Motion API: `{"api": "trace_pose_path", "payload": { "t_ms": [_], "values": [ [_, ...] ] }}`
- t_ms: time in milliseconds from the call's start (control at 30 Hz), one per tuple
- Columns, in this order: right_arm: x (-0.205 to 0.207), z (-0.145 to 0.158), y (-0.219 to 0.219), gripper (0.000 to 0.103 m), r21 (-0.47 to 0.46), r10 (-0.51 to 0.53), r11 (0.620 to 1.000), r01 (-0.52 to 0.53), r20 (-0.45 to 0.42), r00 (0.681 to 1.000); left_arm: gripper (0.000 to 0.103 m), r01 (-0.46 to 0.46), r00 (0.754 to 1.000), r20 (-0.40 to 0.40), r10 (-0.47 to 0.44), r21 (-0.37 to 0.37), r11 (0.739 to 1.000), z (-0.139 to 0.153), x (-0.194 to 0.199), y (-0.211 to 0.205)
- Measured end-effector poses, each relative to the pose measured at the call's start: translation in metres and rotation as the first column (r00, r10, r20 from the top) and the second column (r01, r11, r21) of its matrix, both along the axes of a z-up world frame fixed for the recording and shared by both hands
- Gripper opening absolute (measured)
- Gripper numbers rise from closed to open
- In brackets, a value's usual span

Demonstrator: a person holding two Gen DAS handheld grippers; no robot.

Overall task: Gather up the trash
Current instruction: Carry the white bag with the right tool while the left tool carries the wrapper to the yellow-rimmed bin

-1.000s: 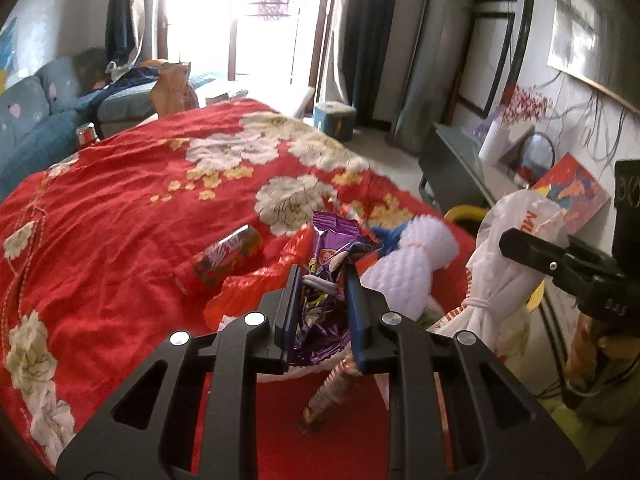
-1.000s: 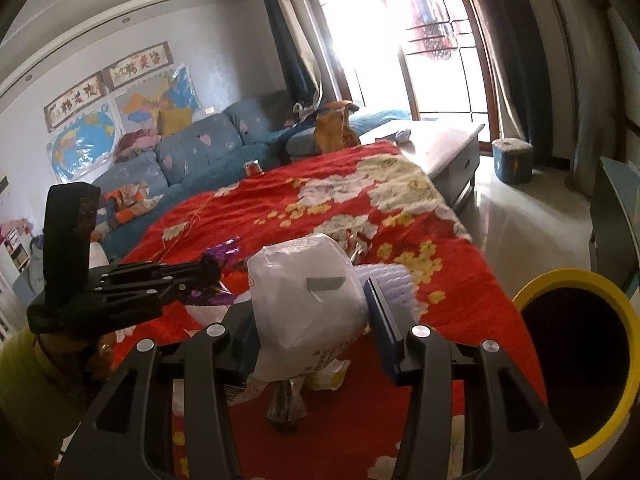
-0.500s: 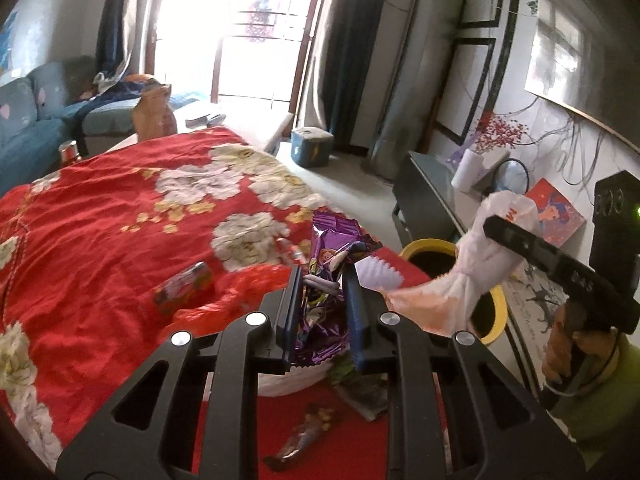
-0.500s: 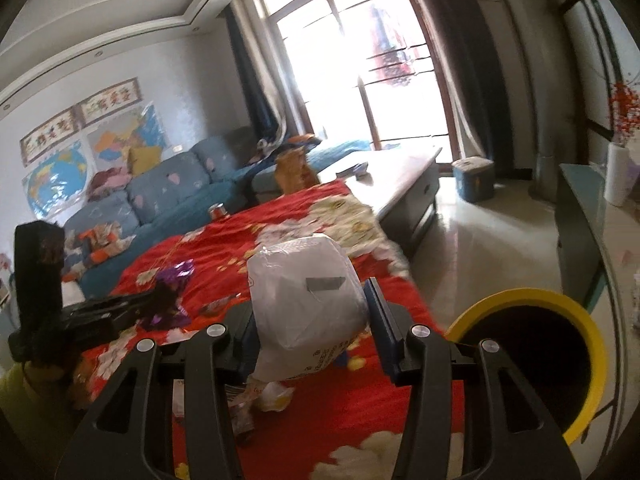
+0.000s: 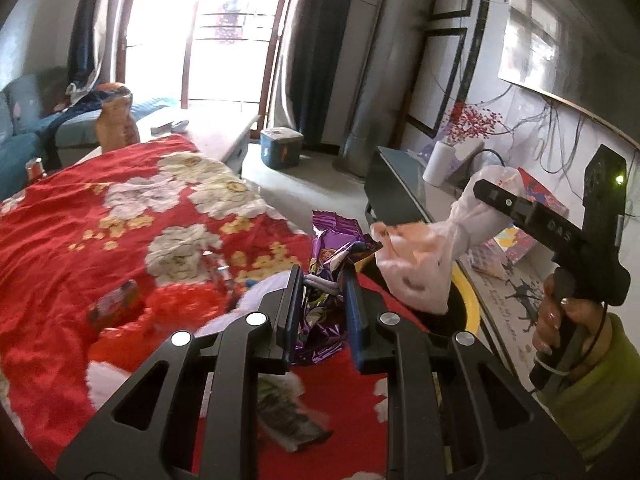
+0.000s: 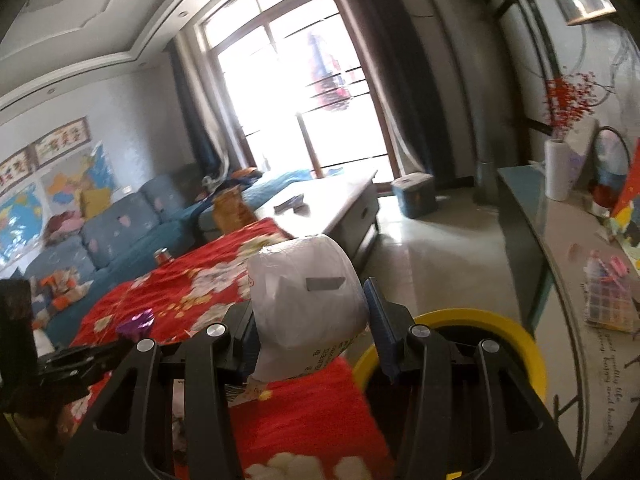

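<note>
My left gripper is shut on a purple foil snack wrapper and holds it above the red floral tablecloth. My right gripper is shut on a white plastic bag, which hangs over the table's right edge. In the left wrist view the bag dangles from the right gripper just above a yellow-rimmed trash bin. The bin lies just right of the bag in the right wrist view. The left gripper with the wrapper shows at lower left there.
More trash lies on the cloth: a red packet, a red plastic bag, a white item and wrappers below my left fingers. A dark TV console stands right of the bin. A sofa lies far left.
Both grippers have swung right toward the bin. The white bag has moved from over the table to just above the bin's rim. The purple wrapper stays held.
</note>
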State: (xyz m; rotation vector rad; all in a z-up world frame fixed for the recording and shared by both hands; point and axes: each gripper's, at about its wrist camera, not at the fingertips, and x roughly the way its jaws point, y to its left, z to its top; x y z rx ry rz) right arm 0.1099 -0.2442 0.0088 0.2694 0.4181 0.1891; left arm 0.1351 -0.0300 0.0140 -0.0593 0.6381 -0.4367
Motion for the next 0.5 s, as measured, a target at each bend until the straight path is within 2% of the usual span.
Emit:
{"api": "trace_pose_path", "payload": {
  "t_ms": [500],
  "values": [
    [0.001, -0.03, -0.073, 0.045, -0.021, -0.192, 0.981, 0.192, -0.025, 0.981, 0.014, 0.073, 0.997, -0.004, -0.073, 0.012, 0.997, -0.012, 0.01, -0.058]
  ]
}}
